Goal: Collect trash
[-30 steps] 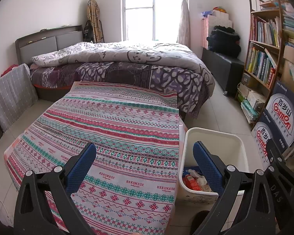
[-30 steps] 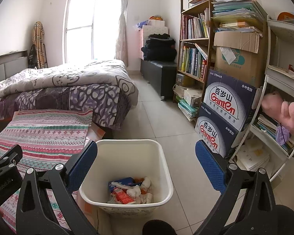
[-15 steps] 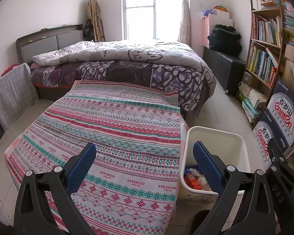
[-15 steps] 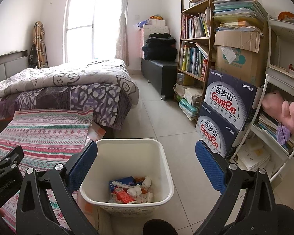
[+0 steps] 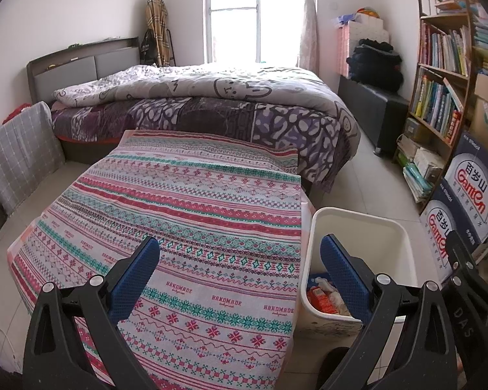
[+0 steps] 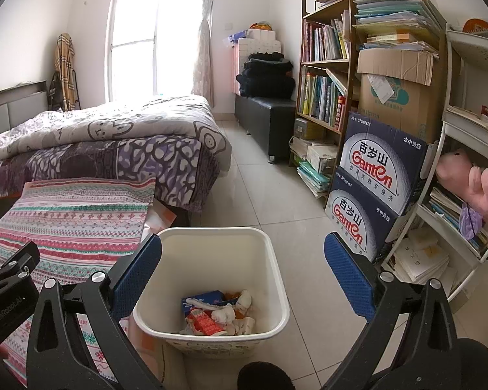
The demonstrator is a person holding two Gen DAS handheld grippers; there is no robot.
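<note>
A white trash bin (image 6: 270, 260) stands on the tiled floor beside a table covered with a striped patterned cloth (image 5: 185, 221). Inside it lies trash (image 6: 218, 315): a red packet, a blue carton and crumpled white paper. The bin also shows in the left wrist view (image 5: 403, 237). My right gripper (image 6: 242, 269) is open and empty, above the bin. My left gripper (image 5: 239, 266) is open and empty, above the cloth's right edge, with the bin under its right finger. No trash shows on the cloth.
A bed (image 5: 211, 104) with a grey quilt stands behind the table. A bookshelf (image 6: 328, 74), stacked Ganten water boxes (image 6: 377, 188) and a white rack (image 6: 471, 162) with a pink plush line the right wall. A dark bench (image 6: 266, 120) sits at the back.
Both views have shifted slightly, the left gripper rising a little over the cloth. Both grippers stay open and empty. The bin and its trash have not moved.
</note>
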